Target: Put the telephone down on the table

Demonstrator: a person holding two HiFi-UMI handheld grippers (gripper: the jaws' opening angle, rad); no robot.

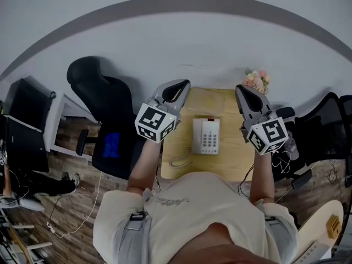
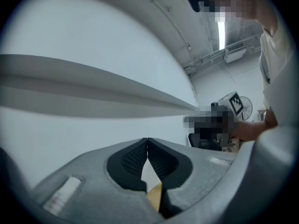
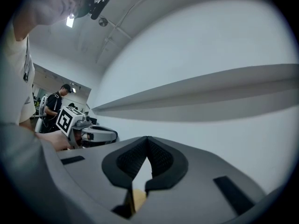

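Telephone (image 1: 206, 136) in a moment, the white push-button desk set; first, how do we hold our tools?

We have the left gripper (image 1: 180, 86) with its jaws pressed together at the tips. Its ribbed black pads (image 2: 133, 158) meet with nothing caught between them. The right gripper (image 1: 243, 89) is the same, closed on itself and empty, its dark pads (image 3: 128, 161) touching at the tip.

And where do we have them?

We hold both up in front of us, pointing level at the white wall with its grey band (image 2: 93, 92). Each has its black-and-white marker cube (image 1: 155, 124) toward our chest. The left one is over the table's left edge and the right one over its right side, well apart from each other.

So where is the telephone?

We see it lying flat on the pale wooden table (image 1: 234, 166). In the head view it sits between the two grippers and is touched by neither. Its handset lies along the left side, and the coiled white cord (image 1: 179, 161) loops off the near left corner.

What else do we see?

A small bunch of pink and cream flowers (image 1: 256, 80) sits at the table's far right corner. A black office chair (image 1: 102, 95) stands to the left on the wooden plank floor (image 1: 71, 202), and another dark chair (image 1: 324, 122) stands to the right.
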